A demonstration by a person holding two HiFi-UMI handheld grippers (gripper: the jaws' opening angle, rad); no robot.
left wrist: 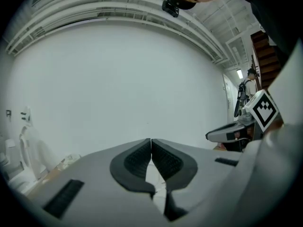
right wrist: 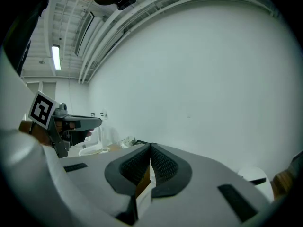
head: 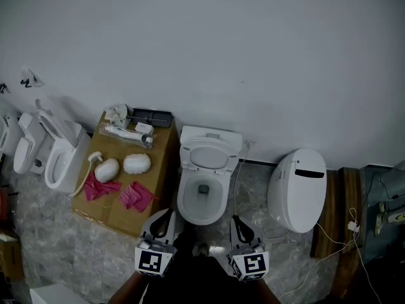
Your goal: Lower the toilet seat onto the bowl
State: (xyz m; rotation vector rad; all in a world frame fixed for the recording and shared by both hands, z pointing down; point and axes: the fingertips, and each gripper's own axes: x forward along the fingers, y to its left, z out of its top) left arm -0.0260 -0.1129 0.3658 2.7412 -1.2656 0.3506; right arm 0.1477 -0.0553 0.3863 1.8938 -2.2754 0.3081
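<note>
- Low at the head view's bottom edge, the left tool (head: pixel 166 215) and right tool (head: pixel 236 220) point forward side by side. Each has its jaws pressed together on nothing.
- Between them sits the open bowl (head: pixel 201 220), its front rim near both tips.
- Left of the toilet, a cardboard box (head: pixel 162 163) carries pink cloths (head: pixel 136 196) and a black tray (head: pixel 152 116).
- The toilet seat (head: pixel 209 155) stands raised at the bowl's far side, apart from both tools.

- We see dim, flat, cool light on the plain white wall (head: pixel 221 49); shadows stay soft.
- A long fluorescent ceiling tube (right wrist: pixel 56 57) glows far left.
- Both gripper views bend strongly, with black corners.
</note>
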